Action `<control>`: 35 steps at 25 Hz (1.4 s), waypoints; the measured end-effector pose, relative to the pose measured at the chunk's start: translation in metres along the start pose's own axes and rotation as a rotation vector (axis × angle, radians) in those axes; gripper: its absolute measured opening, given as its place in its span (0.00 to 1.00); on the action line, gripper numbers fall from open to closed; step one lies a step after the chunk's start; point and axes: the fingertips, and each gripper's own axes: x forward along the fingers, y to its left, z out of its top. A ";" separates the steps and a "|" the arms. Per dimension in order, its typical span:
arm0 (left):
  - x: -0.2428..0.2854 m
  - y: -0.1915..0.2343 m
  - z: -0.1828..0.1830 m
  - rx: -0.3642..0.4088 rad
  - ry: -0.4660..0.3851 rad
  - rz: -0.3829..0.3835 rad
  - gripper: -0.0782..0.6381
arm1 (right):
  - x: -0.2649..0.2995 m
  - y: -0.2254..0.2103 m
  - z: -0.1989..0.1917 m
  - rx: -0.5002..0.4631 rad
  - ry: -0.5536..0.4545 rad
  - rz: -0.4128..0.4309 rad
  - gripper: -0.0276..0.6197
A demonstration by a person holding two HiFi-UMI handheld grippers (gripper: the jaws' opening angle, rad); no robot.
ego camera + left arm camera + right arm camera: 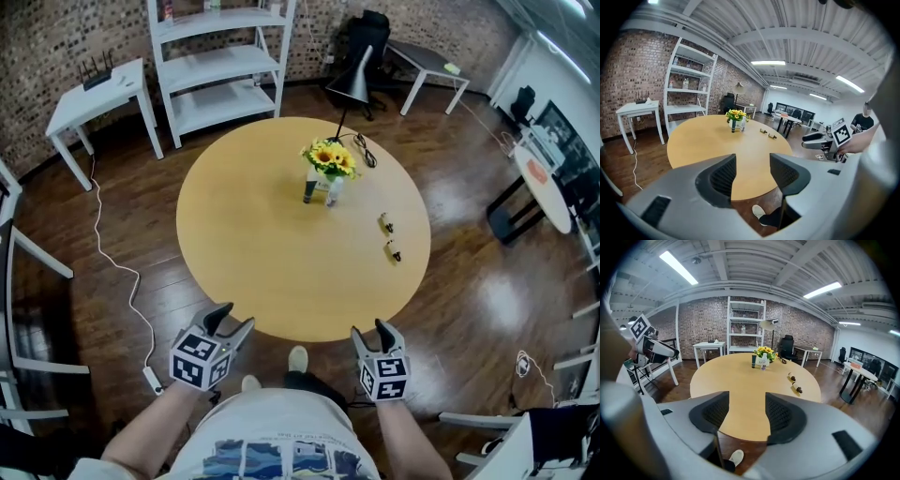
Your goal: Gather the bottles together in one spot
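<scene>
Two small bottles lie on their sides on the right part of the round bench [253,262]. One [384,223] is a little farther from the person than the other [394,251]. They are near each other but apart, and a strip of bare top lies between them and the right edge. Well apart from them, near the middle of the bench toward its far side, a dark bottle [307,192] and a pale bottle [330,196] stand upright just beside a vase of yellow flowers [329,161]. A black cable [364,150] curls behind the flowers, and a black lamp [352,80] rises at the far edge.

The whole near half and the left side of the bench are bare wood. The left gripper [234,321] and the right gripper [372,331] hang just off the near edge, over the floor [112,309], well apart from each other. Each has its jaws spread with nothing between them, and both point across the top. A pale shoe [297,358] shows below the edge between them.

A white shelf [220,66] and a white side table [98,98] stand beyond the far left, with open floor around the bench.
</scene>
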 end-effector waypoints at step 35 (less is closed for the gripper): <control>0.268 -0.062 0.106 0.162 0.215 -0.085 0.42 | 0.263 -0.300 -0.075 -0.091 0.227 -0.013 0.19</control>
